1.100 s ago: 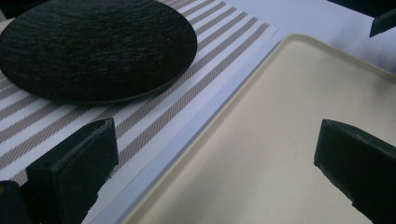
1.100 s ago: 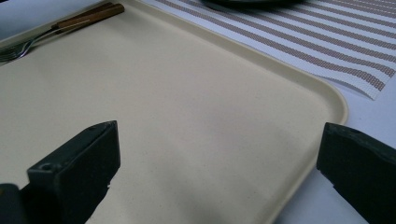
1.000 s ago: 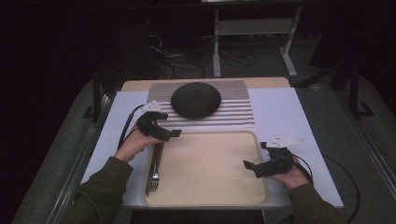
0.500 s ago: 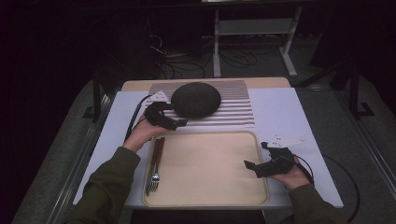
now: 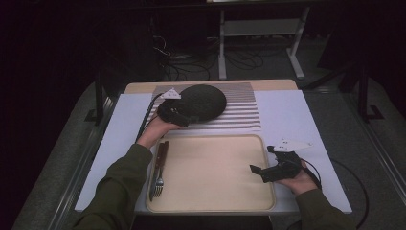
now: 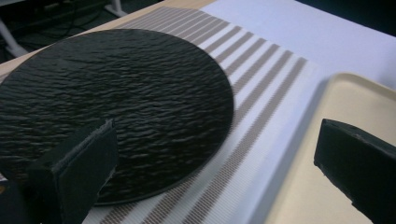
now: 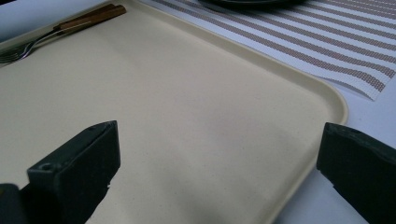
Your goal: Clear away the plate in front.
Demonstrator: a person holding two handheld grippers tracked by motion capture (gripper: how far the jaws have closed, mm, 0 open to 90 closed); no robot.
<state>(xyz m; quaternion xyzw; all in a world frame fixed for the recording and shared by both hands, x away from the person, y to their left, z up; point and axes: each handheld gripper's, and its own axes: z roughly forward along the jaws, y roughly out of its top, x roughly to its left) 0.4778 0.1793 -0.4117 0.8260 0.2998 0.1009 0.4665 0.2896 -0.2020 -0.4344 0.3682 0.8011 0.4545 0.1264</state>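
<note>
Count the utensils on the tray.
1: a wooden-handled fork lies along the left edge of the beige tray, tines toward the person. Nothing else sits on it.

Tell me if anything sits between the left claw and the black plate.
Nothing visible does. The left claw is open at the near edge of the black plate, which lies flat on the striped mat. One jaw overlaps the rim; the other hangs over the tray.

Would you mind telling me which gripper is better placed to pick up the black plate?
Left. The left gripper sits open at the black plate edge, while the right gripper hovers over the tray.
</note>
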